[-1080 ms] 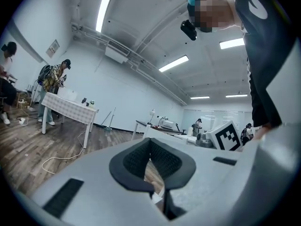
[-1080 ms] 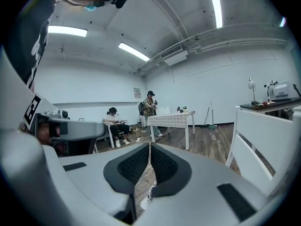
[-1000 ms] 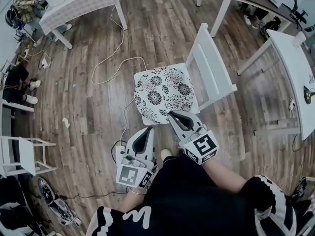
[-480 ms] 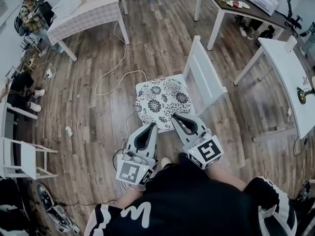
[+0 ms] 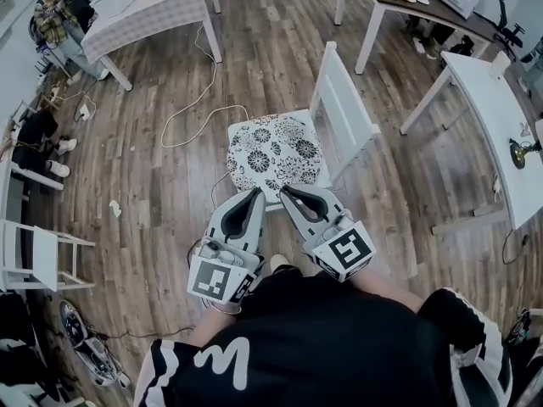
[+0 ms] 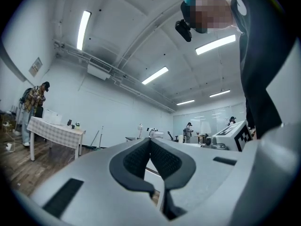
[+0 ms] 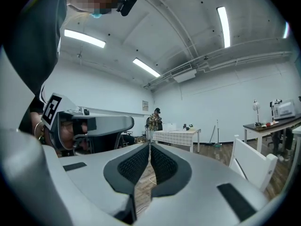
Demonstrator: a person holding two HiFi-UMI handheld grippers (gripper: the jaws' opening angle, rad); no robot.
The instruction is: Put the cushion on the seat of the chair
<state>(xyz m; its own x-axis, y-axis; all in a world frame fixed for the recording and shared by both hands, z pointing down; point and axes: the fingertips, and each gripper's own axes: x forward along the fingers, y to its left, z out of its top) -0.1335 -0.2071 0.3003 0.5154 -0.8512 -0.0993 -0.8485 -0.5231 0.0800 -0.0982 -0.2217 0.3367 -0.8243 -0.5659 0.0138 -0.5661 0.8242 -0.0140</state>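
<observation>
Hovering close before the person, the left tool (image 5: 255,195) and right tool (image 5: 287,191) each hold their jaws closed on nothing, while just beyond at twelve o'clock the floral cushion (image 5: 273,147) lies on the seat of the white chair (image 5: 344,108).

There is one flowered cushion (image 5: 273,155). The white chairs are two: one in the middle (image 5: 344,117) and one at the left edge (image 5: 42,257). The tables are three: one with checked cloth (image 5: 144,7), one dark-topped (image 5: 407,2), one white (image 5: 501,117). The grippers are two, the left gripper (image 5: 257,192) and the right gripper (image 5: 285,190).
</observation>
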